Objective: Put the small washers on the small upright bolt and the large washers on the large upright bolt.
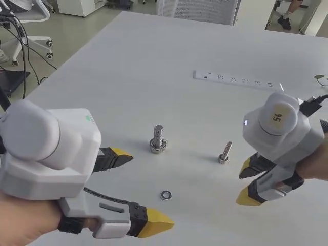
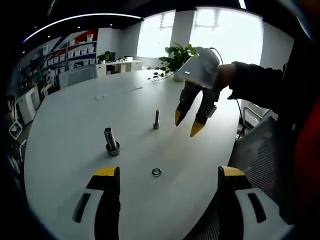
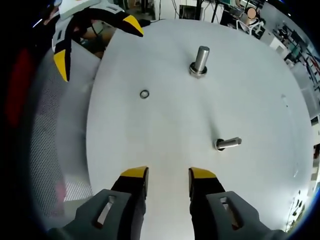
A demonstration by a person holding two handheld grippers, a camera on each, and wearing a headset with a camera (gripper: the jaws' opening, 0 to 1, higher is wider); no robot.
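A large upright bolt [image 1: 158, 137] stands mid-table with a washer around its foot [image 1: 158, 148]. Right of it stands the small upright bolt [image 1: 225, 152], leaning a little. One small loose washer [image 1: 165, 195] lies flat in front of the bolts. My left gripper [image 1: 138, 187] is wide open at the near left, with the washer [image 2: 156, 172] lying beyond and between its jaws. My right gripper [image 1: 245, 182] hovers open and empty at the right, near the small bolt [image 3: 227, 143]. The large bolt [image 3: 200, 61] and washer [image 3: 144, 93] lie farther ahead of it.
A white power strip [image 1: 238, 81] lies across the table's far right. The white table [image 1: 128, 66] stretches bare behind the bolts. Office chairs [image 1: 31, 31] and cables stand on the floor at the far left. The table's near edge runs under my grippers.
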